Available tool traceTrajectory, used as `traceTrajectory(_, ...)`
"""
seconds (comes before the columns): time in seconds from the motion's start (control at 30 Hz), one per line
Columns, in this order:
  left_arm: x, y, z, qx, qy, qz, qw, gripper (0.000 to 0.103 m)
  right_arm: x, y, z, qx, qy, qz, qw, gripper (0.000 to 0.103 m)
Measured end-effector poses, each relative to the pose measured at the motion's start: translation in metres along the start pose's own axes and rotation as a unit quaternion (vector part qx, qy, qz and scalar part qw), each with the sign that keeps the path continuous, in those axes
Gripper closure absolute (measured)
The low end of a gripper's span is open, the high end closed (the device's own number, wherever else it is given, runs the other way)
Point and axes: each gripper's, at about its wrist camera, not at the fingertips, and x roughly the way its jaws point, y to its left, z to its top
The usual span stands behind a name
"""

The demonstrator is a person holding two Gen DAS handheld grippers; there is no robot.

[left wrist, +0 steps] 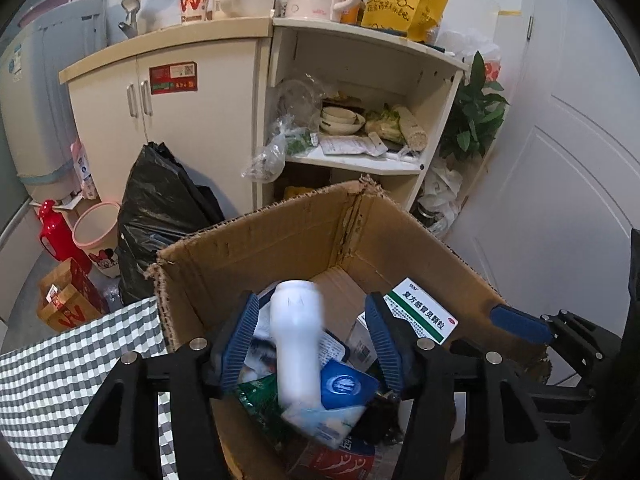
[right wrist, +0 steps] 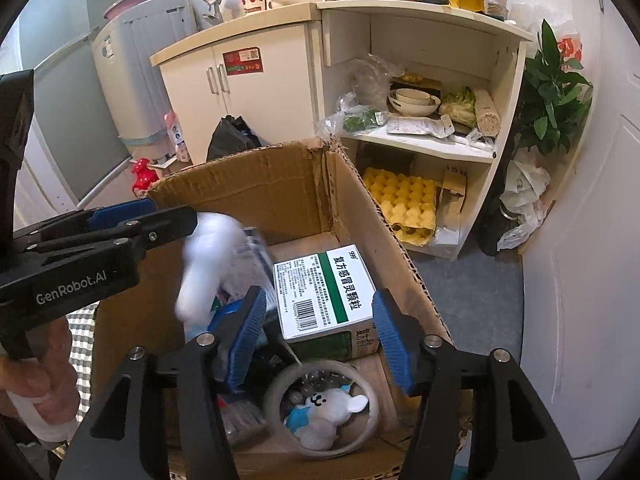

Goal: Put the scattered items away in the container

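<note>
An open cardboard box (left wrist: 260,248) (right wrist: 248,200) stands on the floor, holding several items. In the left wrist view my left gripper (left wrist: 312,344) is open over it. A white bottle (left wrist: 298,340) (right wrist: 204,264), blurred by motion, sits loose between its pads with a gap on each side. A green-and-white medicine box (left wrist: 424,308) (right wrist: 324,292) lies inside at the right, a blue packet (left wrist: 344,386) under the bottle. My right gripper (right wrist: 320,332) is open above the medicine box and a tape roll (right wrist: 272,400) with a plush toy (right wrist: 324,412) in it.
A black rubbish bag (left wrist: 160,208) and a checked cloth (left wrist: 60,380) lie left of the box. Behind it are a white cupboard (left wrist: 192,128) and an open shelf (right wrist: 420,140) with bowls and a yellow egg tray (right wrist: 400,204). A plant (right wrist: 552,92) and a door stand at the right.
</note>
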Motion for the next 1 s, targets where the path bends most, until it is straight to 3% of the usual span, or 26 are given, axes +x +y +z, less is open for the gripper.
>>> traceTrajectory(0.4, -0.049, 0.012, 0.001, -0.011, -0.038, 0.015, 0.9991, 0.022, -0.029, 0.016, -0.001, -0.003, -0.023, 0.004, 1.0, 0.042)
traceTrajectory(0.67, -0.089, 0.024, -0.003, -0.021, -0.065, 0.028, 0.9973, 0.0, -0.057, 0.037, -0.001, -0.012, -0.049, 0.005, 0.999, 0.023)
traceTrajectory(0.77, -0.105, 0.029, -0.006, -0.023, -0.075, 0.034, 0.9963, 0.0, -0.067, 0.045, -0.001, -0.013, -0.059, 0.005, 0.998, 0.013)
traceTrajectory(1.0, -0.141, 0.049, -0.015, -0.03, -0.091, 0.05, 0.9941, 0.0, -0.087, 0.066, 0.001, -0.014, -0.085, 0.002, 0.996, 0.0)
